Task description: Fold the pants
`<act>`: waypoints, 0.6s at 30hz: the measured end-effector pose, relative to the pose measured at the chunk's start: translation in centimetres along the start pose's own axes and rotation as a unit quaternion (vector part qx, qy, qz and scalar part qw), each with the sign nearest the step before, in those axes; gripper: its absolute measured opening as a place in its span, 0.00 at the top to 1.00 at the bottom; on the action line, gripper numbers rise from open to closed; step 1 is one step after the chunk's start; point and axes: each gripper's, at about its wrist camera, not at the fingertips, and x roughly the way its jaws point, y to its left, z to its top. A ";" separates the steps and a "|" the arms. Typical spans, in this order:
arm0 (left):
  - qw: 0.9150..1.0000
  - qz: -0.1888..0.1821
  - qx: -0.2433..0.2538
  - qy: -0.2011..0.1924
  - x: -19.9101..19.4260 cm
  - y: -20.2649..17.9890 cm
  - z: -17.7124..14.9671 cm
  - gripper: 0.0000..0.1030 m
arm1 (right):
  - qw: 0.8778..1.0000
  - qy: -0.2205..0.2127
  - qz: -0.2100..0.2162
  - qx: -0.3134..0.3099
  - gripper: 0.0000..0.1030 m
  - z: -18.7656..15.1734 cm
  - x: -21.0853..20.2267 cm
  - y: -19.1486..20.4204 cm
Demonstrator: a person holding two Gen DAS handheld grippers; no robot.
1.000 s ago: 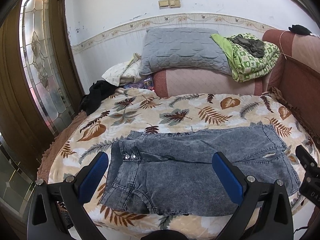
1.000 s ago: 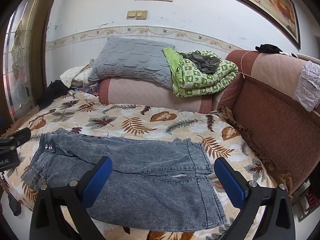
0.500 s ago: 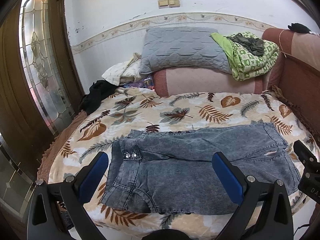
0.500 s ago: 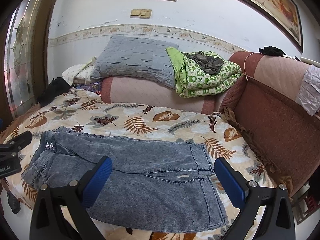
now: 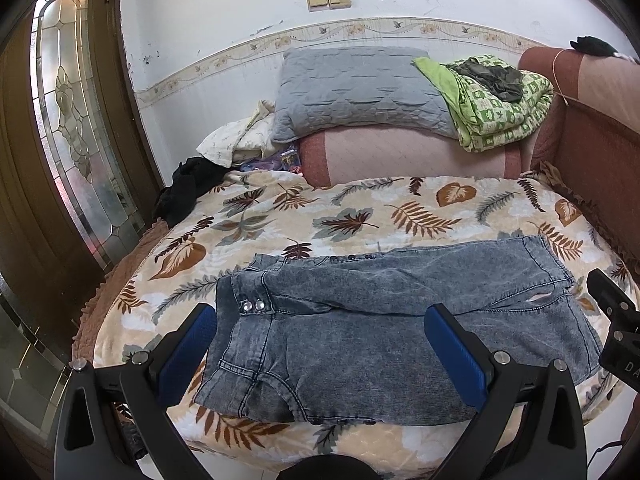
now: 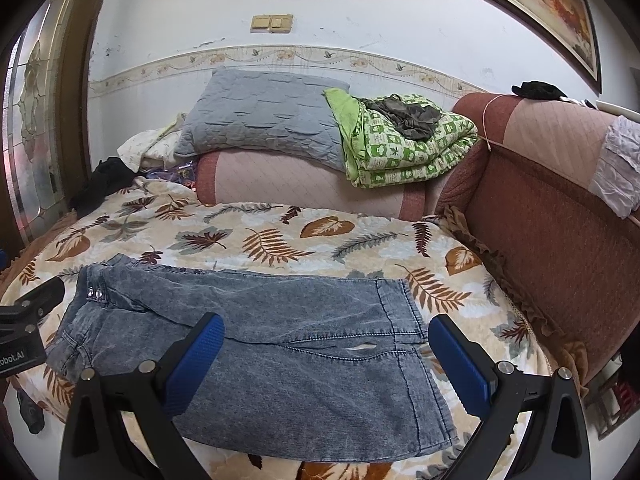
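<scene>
Both grippers, left gripper [image 5: 320,354] and right gripper [image 6: 326,360], wide apart above pants [image 5: 392,332].

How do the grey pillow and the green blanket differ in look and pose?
The grey pillow is plain, quilted and leans flat; the green blanket is patterned and folded in layers. The blanket carries a dark garment; the pillow carries nothing. Both rest on the pink bolster.

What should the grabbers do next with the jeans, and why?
Probably lower both toward the jeans and pinch an edge. The left gripper and right gripper are both open and empty, held above the jeans, which lie flat on the leaf-print blanket, so nothing is gripped yet.
</scene>
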 end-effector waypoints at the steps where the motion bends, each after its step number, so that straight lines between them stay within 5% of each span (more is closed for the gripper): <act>1: 1.000 0.000 0.000 0.001 0.1 0.0 0.0 0.00 | 1.000 0.000 -0.001 0.000 0.00 0.0 0.1 0.0; 11: 0.999 0.038 -0.006 0.021 3.8 3.8 0.1 0.00 | 0.999 0.036 -0.003 0.022 0.00 -0.4 3.2 -2.9; 18: 0.991 0.082 -0.029 0.102 13.4 11.4 1.7 0.00 | 0.985 0.114 0.074 0.102 0.00 0.7 10.9 -8.5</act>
